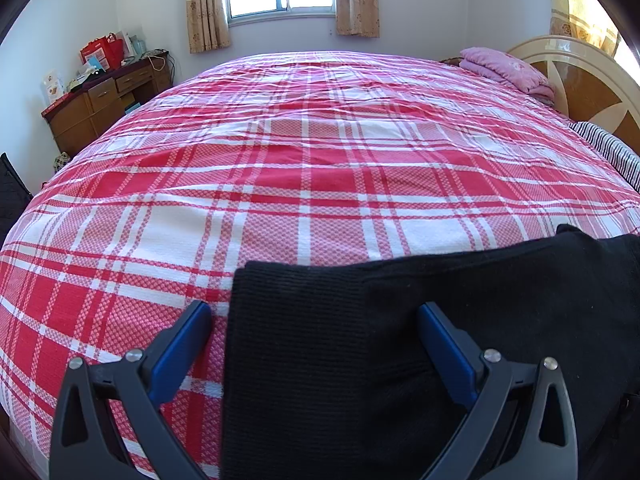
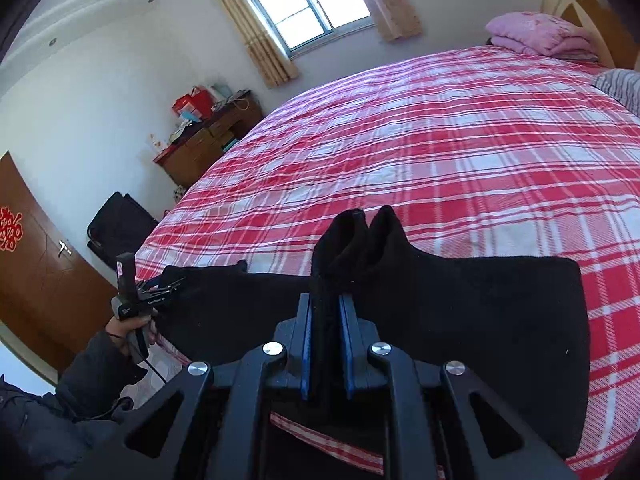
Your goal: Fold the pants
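Observation:
Black pants (image 1: 460, 320) lie along the near edge of a bed with a red and white plaid cover (image 1: 304, 152). In the left wrist view their ribbed end (image 1: 296, 344) lies between the blue pads of my left gripper (image 1: 316, 320), which stands open and does not press on the cloth. In the right wrist view my right gripper (image 2: 325, 304) is shut on a bunched fold of the pants (image 2: 356, 240) that sticks up past its pads. The rest of the pants (image 2: 500, 320) spreads flat to both sides. A hand holds the left gripper (image 2: 160, 288) at the pants' left end.
A folded pink blanket (image 1: 504, 68) and a striped pillow (image 1: 612, 152) lie by the headboard (image 1: 592, 80) at the far right. A wooden desk (image 1: 104, 100) with a red bag stands by the left wall. A black case (image 2: 120, 228) and a brown door (image 2: 36, 264) are left of the bed.

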A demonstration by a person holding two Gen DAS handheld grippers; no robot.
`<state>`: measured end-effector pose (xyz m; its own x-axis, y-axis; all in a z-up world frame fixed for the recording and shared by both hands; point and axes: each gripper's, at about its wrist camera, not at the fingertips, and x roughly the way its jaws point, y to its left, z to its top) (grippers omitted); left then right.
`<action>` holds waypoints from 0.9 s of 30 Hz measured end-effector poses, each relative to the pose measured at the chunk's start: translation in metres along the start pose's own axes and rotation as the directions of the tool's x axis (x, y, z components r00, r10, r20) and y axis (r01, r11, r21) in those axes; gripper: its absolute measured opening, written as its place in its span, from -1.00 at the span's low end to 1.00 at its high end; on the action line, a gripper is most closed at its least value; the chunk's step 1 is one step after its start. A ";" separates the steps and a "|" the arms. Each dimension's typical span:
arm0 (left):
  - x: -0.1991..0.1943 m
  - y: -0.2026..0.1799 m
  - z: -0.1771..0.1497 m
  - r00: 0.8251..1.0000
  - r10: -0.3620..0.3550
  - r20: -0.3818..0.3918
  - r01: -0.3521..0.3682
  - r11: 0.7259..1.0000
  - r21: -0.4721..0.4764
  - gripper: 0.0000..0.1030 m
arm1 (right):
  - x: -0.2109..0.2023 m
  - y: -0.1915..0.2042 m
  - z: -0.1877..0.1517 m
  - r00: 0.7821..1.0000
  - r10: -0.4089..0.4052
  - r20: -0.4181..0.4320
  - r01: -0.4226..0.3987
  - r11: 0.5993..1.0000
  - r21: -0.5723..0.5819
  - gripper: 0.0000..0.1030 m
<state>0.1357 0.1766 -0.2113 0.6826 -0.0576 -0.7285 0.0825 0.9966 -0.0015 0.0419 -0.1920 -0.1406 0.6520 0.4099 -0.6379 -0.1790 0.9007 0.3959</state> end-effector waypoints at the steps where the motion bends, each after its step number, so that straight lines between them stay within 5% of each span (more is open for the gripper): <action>1: 0.000 0.000 0.000 1.000 0.000 0.000 0.000 1.000 0.000 1.00 | 0.003 0.002 0.001 1.000 0.006 -0.005 -0.006 1.000 -0.006 -0.75; 14: 0.000 0.000 0.000 1.000 0.000 0.000 0.000 1.000 -0.001 1.00 | 0.064 0.049 -0.002 0.990 0.062 -0.124 -0.075 0.992 -0.103 -0.75; 21: -0.005 -0.003 0.001 1.000 0.027 -0.003 -0.027 1.000 -0.008 1.00 | 0.117 0.048 -0.019 0.966 0.048 -0.252 -0.078 0.991 -0.112 -0.74; 25: -0.017 -0.006 0.005 0.999 -0.033 -0.001 0.033 0.998 -0.044 1.00 | 0.135 0.049 -0.029 0.943 0.073 -0.323 -0.117 0.986 -0.117 -0.58; 27: -0.026 -0.011 0.009 0.999 -0.046 0.021 0.047 0.998 -0.053 1.00 | 0.128 0.049 -0.026 0.939 0.110 -0.325 -0.155 0.981 -0.116 -0.30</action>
<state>0.1231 0.1671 -0.1862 0.6929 -0.1042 -0.7134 0.0759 0.9945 -0.0715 0.0974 -0.0912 -0.2198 0.3529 0.5313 -0.7702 -0.3624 0.8365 0.4110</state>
